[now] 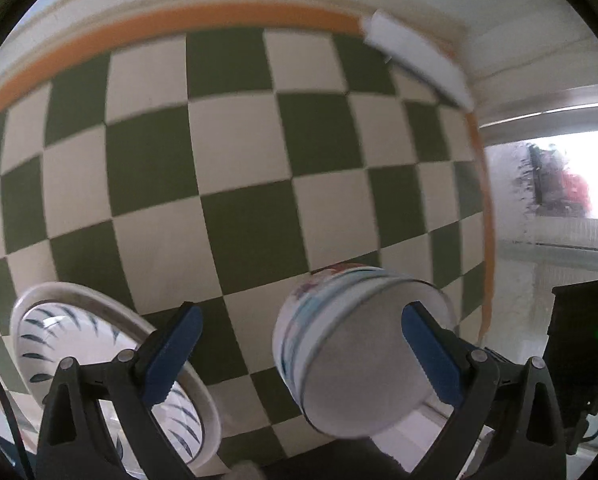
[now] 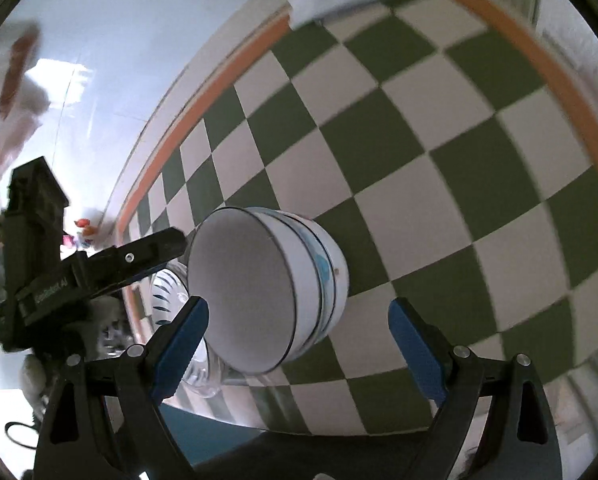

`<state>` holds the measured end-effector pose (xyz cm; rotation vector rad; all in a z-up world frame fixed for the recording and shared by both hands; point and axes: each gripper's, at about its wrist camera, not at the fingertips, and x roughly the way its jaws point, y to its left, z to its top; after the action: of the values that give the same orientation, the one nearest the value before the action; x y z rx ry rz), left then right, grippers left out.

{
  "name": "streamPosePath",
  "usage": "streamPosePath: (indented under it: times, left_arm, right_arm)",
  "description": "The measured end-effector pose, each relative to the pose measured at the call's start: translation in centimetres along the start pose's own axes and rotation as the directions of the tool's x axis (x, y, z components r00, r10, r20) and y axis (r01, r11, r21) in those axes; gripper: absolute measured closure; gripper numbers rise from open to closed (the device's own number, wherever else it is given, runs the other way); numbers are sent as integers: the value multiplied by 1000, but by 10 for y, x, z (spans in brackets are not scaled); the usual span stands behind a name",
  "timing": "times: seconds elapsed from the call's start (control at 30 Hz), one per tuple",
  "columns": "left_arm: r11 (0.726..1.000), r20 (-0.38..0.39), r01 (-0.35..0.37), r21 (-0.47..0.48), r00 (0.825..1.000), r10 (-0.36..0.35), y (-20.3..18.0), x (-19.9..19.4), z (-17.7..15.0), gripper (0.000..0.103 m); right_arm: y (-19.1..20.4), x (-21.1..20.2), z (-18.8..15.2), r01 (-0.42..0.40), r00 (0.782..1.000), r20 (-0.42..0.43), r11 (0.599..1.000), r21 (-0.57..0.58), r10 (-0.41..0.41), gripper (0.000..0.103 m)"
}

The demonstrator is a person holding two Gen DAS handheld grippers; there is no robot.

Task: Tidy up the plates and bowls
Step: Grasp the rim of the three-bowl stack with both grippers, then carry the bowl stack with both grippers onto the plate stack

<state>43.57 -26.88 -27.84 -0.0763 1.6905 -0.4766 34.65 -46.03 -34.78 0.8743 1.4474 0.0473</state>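
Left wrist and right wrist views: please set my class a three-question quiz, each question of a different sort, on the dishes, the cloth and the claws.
1. Fill in: the left claw and the right claw, which has the bowl ahead of it, both stand ____.
2. Which dish bears rows of dark blue leaf-like dashes? A the plate; B the bowl; C neither.
3. True or false: the cloth is checked in red and white.

Key: 1 open. 2 A. 3 false: it is green and white with an orange border.
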Motion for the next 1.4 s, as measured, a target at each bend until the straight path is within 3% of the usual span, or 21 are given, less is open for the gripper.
streamPosePath:
  times: [0.17, 0.3, 0.5, 0.53, 0.67, 1.1, 1.4]
  left_arm:
    - [998, -105, 47, -32, 993, -50, 8, 33, 9, 4]
    - [999, -143, 53, -11, 988, -54, 4, 50, 8, 11]
    - [992, -172, 122, 15, 978, -118, -2, 62, 7, 27]
    - [988, -178, 154, 17, 973, -149, -4, 63, 6, 34]
    - [989, -121, 138, 61, 984, -130, -14, 59, -1, 34]
    - [989, -56, 145, 17, 988, -143, -9, 50, -6, 34]
    - [987, 27, 159, -20, 987, -159, 5, 5, -13, 34]
  right_arm:
    - [-20, 37, 10, -88, 993, -75, 994, 61, 92, 15]
    - [-27, 65, 13, -126, 981, -138, 989, 75, 136, 26]
    - [-30, 95, 15, -175, 962, -197, 980, 91, 190, 39]
    - [-30, 99, 15, -185, 959, -201, 978, 95, 201, 42]
    - [-28, 103, 14, -206, 958, -185, 974, 93, 220, 42]
    - [-6, 98, 19, -206, 968, -147, 979, -4, 203, 43]
    - [26, 81, 30, -204, 968, -164, 975, -84, 188, 43]
